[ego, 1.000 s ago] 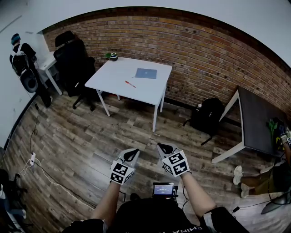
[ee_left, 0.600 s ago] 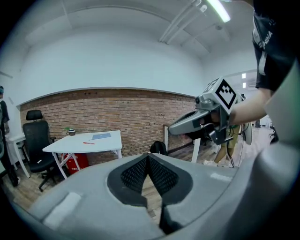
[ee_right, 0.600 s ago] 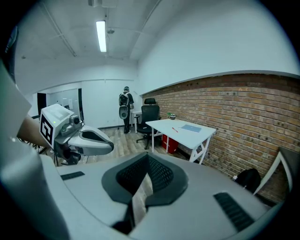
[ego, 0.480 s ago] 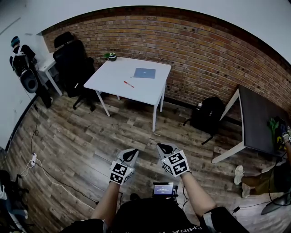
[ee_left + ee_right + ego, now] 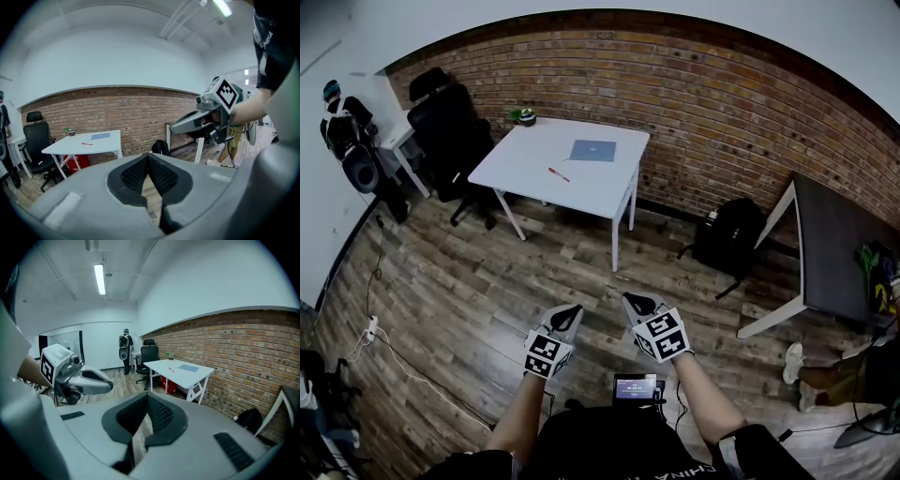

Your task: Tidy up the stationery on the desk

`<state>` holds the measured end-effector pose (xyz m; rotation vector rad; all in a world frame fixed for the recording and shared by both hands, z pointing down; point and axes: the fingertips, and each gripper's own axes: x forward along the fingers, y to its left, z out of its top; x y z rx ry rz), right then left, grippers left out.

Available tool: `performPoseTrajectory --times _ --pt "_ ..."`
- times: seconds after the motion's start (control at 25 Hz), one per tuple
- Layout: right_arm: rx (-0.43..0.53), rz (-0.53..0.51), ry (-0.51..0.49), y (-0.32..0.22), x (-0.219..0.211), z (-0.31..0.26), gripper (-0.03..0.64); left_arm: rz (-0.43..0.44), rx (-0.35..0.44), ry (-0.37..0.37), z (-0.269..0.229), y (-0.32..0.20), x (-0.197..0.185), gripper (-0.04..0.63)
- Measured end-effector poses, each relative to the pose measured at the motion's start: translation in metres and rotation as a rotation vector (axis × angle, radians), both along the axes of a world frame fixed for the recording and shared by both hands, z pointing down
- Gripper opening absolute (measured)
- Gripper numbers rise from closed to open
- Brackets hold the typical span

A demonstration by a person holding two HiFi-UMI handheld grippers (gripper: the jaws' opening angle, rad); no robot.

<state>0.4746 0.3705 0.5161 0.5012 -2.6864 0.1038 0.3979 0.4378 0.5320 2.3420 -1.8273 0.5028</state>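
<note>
A: Grippers?

B: Left gripper (image 5: pixel 570 311) and right gripper (image 5: pixel 631 301) are side by side, held out over the wooden floor (image 5: pixel 469 272). Both have their jaws pressed together with nothing between them. Each gripper view shows the other gripper off to its side.

A: Where's the stationery?

B: Well ahead of both grippers, on the white table (image 5: pixel 525 167). The red pen (image 5: pixel 558 174) lies nearer the tips. The blue notebook (image 5: pixel 592 150) lies beyond it, slightly right, and the two don't touch. A small green thing (image 5: pixel 523 116) sits at the table's far left corner; can't tell what it is.

A: What's in the way?

B: A stretch of floor lies between the tips and the table. A black chair (image 5: pixel 445 127) stands ahead-left of the left gripper, just beside the table. A black backpack (image 5: pixel 727 234) sits ahead-right of the right gripper, against the brick wall (image 5: pixel 722 112). A dark table (image 5: pixel 834 248) stands further right. A cable (image 5: pixel 403 370) runs across the floor left of the left gripper.
</note>
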Motion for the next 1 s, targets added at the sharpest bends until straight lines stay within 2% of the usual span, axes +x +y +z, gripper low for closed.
performPoseTrajectory --times 0.24,0.48,0.76,1.0 --pt "-0.027 -0.015 0.002 -0.015 0.002 0.012 0.009 -0.016 -0.01 -0.001 0.005 -0.012 0.004 0.009" --pt "-0.045 -0.019 0.017 -0.031 -0.012 0.018 0.009 -0.029 -0.023 0.015 0.011 -0.027 -0.014 0.009" --pt "-0.067 -0.001 0.061 -0.06 -0.052 0.035 0.009 -0.015 -0.039 0.047 0.027 -0.062 -0.058 0.009" --pt "-0.063 0.043 0.077 -0.1 -0.109 0.026 0.009 0.029 -0.034 0.065 0.024 -0.102 -0.115 0.009"
